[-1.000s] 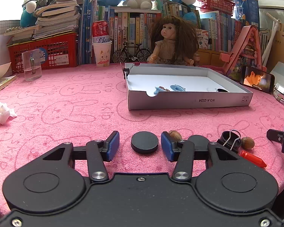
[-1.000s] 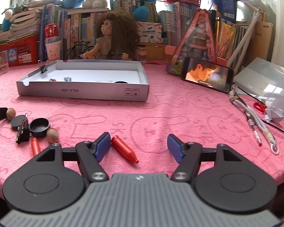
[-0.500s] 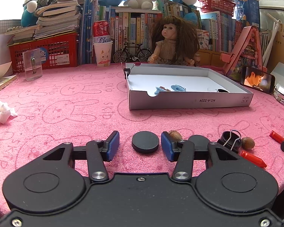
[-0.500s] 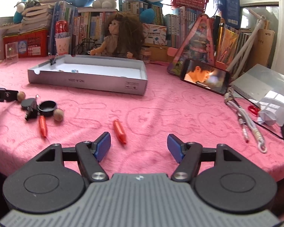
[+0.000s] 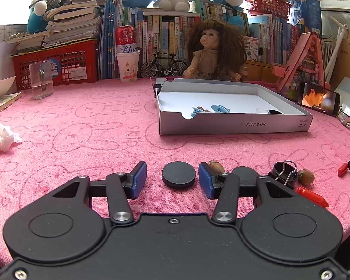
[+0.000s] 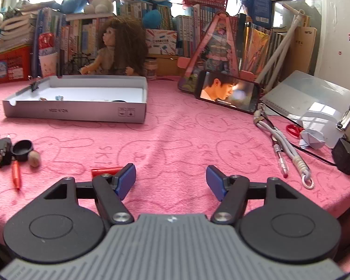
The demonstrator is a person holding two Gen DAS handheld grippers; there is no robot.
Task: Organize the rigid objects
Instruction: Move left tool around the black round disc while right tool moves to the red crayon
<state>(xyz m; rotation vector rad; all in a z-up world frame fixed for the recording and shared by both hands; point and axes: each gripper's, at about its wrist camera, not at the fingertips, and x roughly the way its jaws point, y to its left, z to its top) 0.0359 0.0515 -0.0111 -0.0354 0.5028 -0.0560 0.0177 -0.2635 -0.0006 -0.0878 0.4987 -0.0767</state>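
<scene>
- Our left tongs [image 5: 172,179] stand wide and hold nothing; the black disc [image 5: 178,174] lies flat on the pink cloth [image 5: 86,144] right between the two blue pads, touching neither as far as we can see.
- Our right tongs [image 6: 170,182] are also spread wide and empty, with only bare cloth between the pads; a red cap-like piece [image 6: 105,171] lies just outside and partly behind the left pad.
- Ahead of our left tongs and a little to the right sits the white box [image 5: 233,126], which we judge to be the collecting place. It already holds a few small things: a blue clip [image 5: 219,109], a second bluish piece beside it, and something dark nearer its right end.
- Still loose on the cloth, to the right of our left tongs: a nut [image 5: 214,164] just beyond the right pad, a second dark disc, a black cap [image 5: 282,172] with a binder clip against it, another nut [image 5: 305,176] and a red crayon-like stick [image 5: 311,193].
- We reckon the job is partly done, with more left outside the box than in it.
- The nearest step looks to be closing the left tongs on the disc and carrying it forward to the box.
</scene>
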